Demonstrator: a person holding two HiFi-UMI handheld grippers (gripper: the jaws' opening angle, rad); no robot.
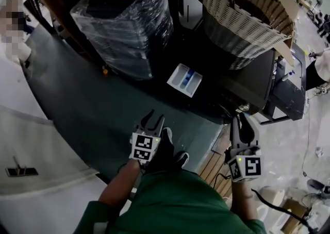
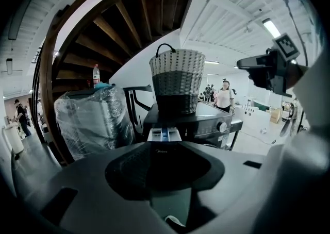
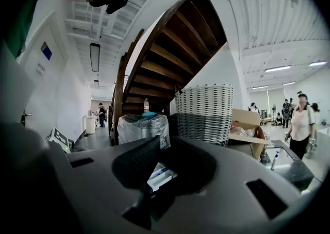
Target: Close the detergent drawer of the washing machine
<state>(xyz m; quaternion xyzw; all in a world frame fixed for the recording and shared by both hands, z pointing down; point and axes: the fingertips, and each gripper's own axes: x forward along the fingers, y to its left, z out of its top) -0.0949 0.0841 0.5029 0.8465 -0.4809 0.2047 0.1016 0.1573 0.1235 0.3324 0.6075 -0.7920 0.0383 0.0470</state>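
Observation:
The white detergent drawer (image 1: 184,79) with a blue insert stands pulled out of the dark washing machine (image 1: 252,81). It also shows straight ahead in the left gripper view as the drawer (image 2: 164,135), and between the right gripper's jaws as the drawer (image 3: 160,175). My left gripper (image 1: 153,121) hangs short of the drawer, its fingers spread in a V with nothing between them. My right gripper (image 1: 245,123) hovers near the machine's front corner, to the right of the drawer, jaws apart and empty.
A wicker basket (image 1: 242,16) sits on top of the machine. A plastic-wrapped bundle (image 1: 126,21) stands left of the drawer, under a wooden staircase (image 3: 170,63). A cardboard box (image 3: 252,124) and a person (image 1: 319,68) are to the right. A white wall (image 1: 31,145) borders the left.

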